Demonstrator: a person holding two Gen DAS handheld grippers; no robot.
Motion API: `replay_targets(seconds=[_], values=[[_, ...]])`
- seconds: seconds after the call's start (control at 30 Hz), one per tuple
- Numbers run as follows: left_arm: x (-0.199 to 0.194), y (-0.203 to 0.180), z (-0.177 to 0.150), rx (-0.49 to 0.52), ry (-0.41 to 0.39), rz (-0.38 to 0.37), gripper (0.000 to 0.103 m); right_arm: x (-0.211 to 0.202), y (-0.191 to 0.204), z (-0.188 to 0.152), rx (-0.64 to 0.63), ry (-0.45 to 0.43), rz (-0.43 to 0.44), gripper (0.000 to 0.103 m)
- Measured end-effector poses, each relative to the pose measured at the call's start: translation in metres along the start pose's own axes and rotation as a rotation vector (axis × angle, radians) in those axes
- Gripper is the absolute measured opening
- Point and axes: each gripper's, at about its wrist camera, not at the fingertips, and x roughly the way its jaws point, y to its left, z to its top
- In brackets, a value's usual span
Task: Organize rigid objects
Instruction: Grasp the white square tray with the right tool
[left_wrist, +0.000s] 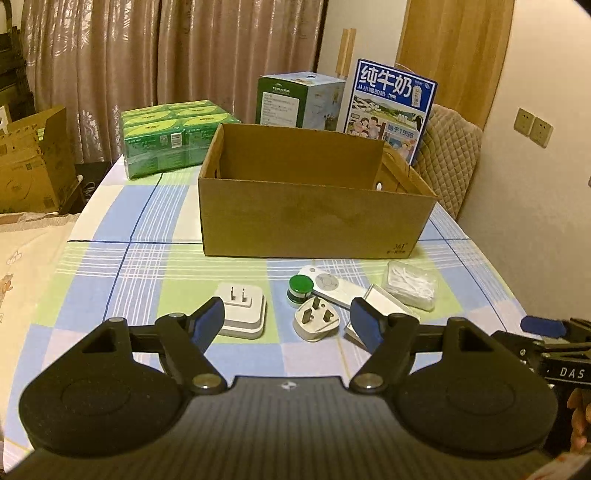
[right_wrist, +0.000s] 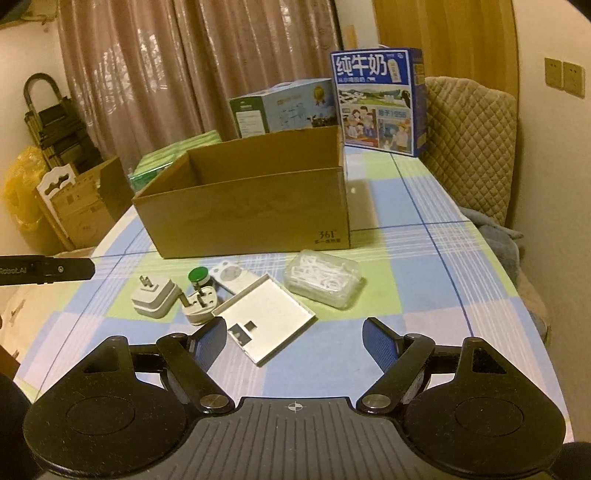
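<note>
Both grippers — left gripper (left_wrist: 288, 319), right gripper (right_wrist: 295, 336) — are held spread and ungrasping above the table's (right_wrist: 424, 258) near edge; small items are clustered before the cardboard box (left_wrist: 314, 221).

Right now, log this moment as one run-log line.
left gripper: open, empty | right gripper: open, empty | cardboard box: open | white charger, three-pin plug, flat white tray: on table, unpicked

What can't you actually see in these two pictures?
- Box floor: its near wall hides it in both views; only a small white bit shows inside in the left view.
- Remote: partly hidden by the green-capped jar and tray in the right view.
- Tray: mostly behind the left gripper in the left view.
- Print on the green packs: too small.
</note>
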Motion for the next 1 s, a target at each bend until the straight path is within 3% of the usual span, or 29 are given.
replay_targets(seconds=[0.27,0.4,0.53,0.7,0.87,1.0], values=[[0.006,0.0,-0.004,0.023,0.021,-0.005,0.071,0.015,0.001,-0.004,-0.057,0.046,0.058,0.078],[0.017,0.0,-0.006,0.034,0.036,-0.005,0.071,0.031,0.0,-0.005,-0.063,0.089,0.099,0.085],[0.03,-0.001,-0.008,0.055,0.054,-0.004,0.073,0.051,0.002,-0.003,-0.142,0.109,0.107,0.091],[0.052,-0.002,-0.009,0.118,0.076,-0.004,0.077,0.079,0.005,0.005,-0.242,0.133,0.148,0.091],[0.073,-0.003,-0.011,0.157,0.099,-0.022,0.087,0.113,0.011,0.009,-0.379,0.184,0.196,0.091],[0.087,-0.004,-0.013,0.179,0.126,-0.045,0.089,0.141,0.012,0.011,-0.443,0.235,0.219,0.092]])
